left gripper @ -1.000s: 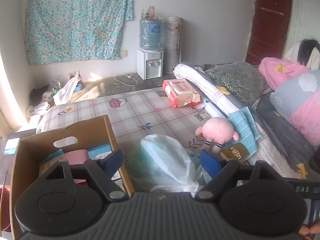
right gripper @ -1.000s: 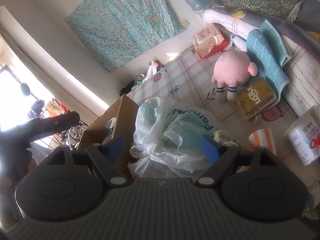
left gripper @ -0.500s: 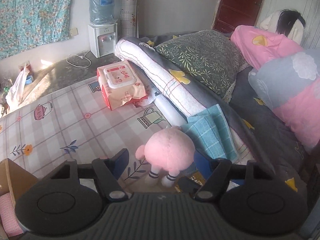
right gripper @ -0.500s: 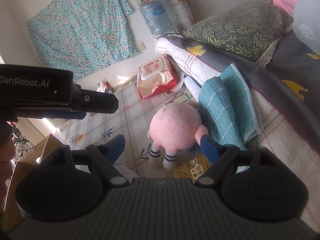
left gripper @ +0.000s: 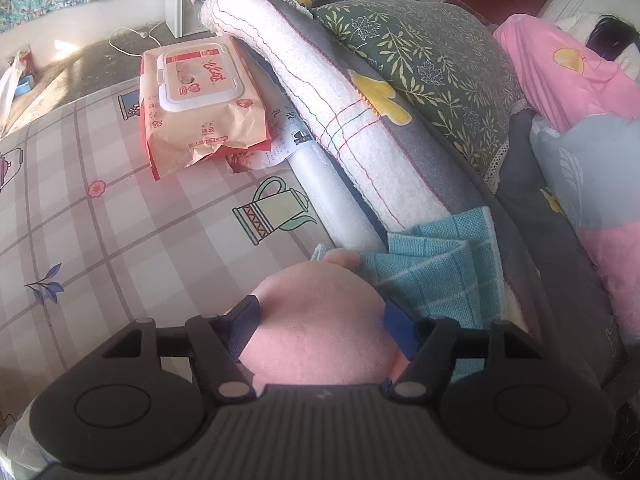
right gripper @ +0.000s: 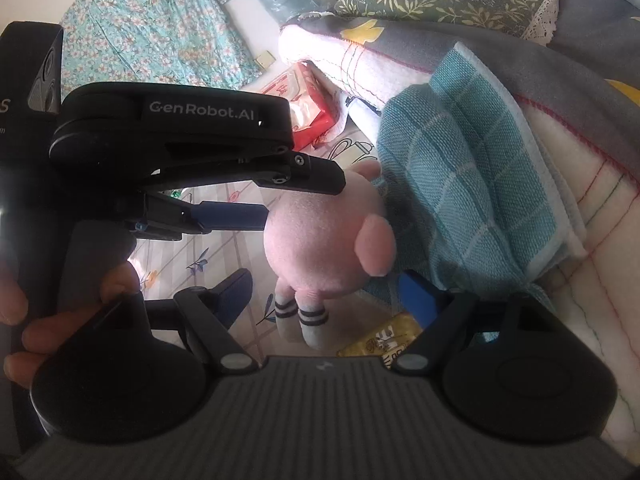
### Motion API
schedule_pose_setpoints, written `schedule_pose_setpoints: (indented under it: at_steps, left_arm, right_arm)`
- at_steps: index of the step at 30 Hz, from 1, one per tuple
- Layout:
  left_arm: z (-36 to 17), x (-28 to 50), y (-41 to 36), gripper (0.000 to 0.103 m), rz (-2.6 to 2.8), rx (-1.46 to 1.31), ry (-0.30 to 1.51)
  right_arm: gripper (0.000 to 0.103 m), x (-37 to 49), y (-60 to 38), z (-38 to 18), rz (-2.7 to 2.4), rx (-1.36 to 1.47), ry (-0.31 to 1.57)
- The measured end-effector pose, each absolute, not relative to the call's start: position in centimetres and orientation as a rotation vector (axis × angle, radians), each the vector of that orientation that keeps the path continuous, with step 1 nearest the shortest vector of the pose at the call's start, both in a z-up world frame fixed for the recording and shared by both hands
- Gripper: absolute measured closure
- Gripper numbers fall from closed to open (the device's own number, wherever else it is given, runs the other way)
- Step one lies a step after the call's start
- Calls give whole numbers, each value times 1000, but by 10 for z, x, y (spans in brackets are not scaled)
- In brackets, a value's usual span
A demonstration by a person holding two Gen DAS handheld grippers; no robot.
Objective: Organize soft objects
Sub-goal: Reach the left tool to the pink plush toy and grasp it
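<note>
The pink plush toy is now seen between the two fingers of the left gripper, its round body filling the gap, where a second ago a white plastic bag and a cardboard box lay ahead of that gripper. The jaws have just been closing, and the blue pads appear to press against the toy's sides, though contact on the right pad is partly hidden by the plush, so a firm clamp is probable rather than certain. In the right wrist view the left gripper is seen from the side, one finger lying over the top of the toy and the other finger's blue pad at its left flank. The toy stands on its striped-sock legs on the checked mat (teapots and flowers are printed on it), just beside the folded teal towel, which rests against the rolled white blanket.

The right gripper is held apart, its fingers wide on either side of the toy's legs without touching them; it has been brought nearer to the toy than half a second ago. A yellow packet lies partly under its right finger. The pack of wet wipes lies farther back on the mat.
</note>
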State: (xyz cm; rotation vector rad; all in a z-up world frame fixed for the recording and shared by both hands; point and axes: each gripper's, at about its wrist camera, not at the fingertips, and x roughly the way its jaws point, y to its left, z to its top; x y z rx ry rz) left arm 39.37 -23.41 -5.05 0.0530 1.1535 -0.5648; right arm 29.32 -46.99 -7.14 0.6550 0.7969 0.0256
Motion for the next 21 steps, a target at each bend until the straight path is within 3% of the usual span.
schedule_pose_setpoints:
  at_steps: [6, 8, 13, 21]
  left_arm:
    - [-53, 408, -230, 32, -587, 13, 1195]
    - [-54, 409, -227, 33, -593, -8, 1206]
    - [-45, 405, -212, 34, -616, -68, 1210]
    - [2, 359, -182, 33, -687, -137, 1162]
  right_arm:
    - [23, 310, -468, -84, 49, 678, 779]
    - [33, 314, -464, -87, 62, 673, 772]
    - [46, 309, -448, -75, 30, 523, 750]
    - [47, 259, -417, -19, 25, 294, 661]
